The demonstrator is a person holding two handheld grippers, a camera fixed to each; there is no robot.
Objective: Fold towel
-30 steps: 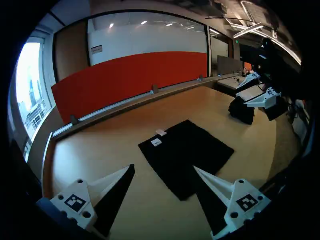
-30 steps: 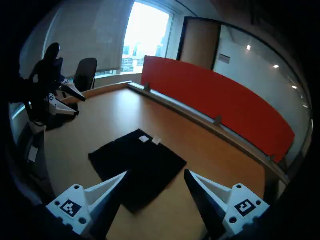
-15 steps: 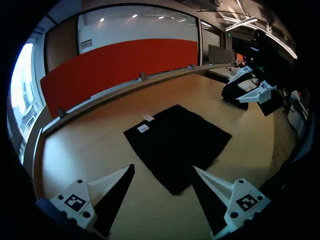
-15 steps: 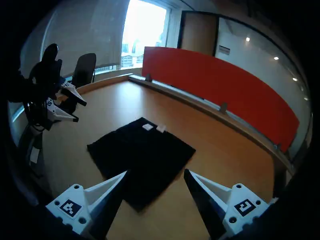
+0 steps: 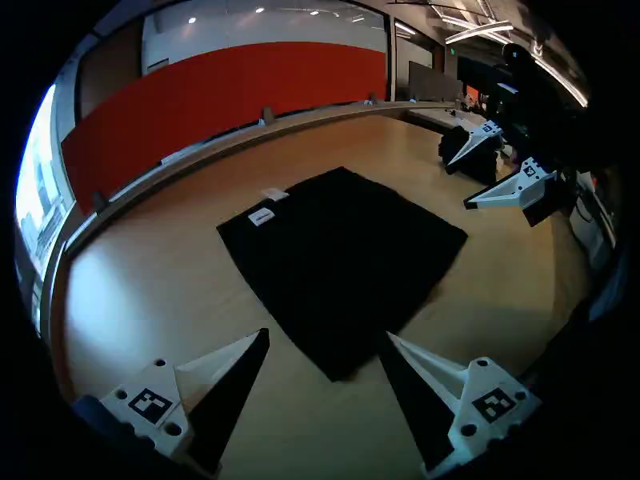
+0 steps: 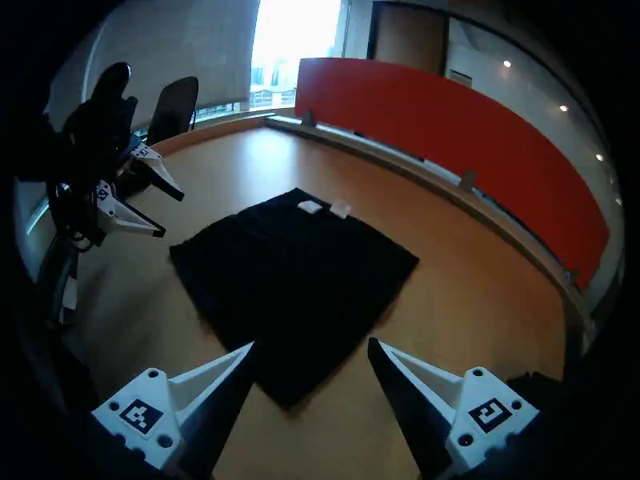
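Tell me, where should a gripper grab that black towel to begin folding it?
Probably the near corner, pointing between the fingers of the open left gripper. The towel lies flat on the table, so only a corner or edge can be pinched; come in low from the near side.

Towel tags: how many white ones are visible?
2. First tag on the black towel near its far corner; second tag just past the edge beside it.

Towel (image 5: 344, 256) black, seemingly plain; table (image 5: 136, 272) tan; partition (image 5: 224, 88) red.

Print on the towel's (image 5: 344, 256) white tags (image 5: 261, 216) is too small.
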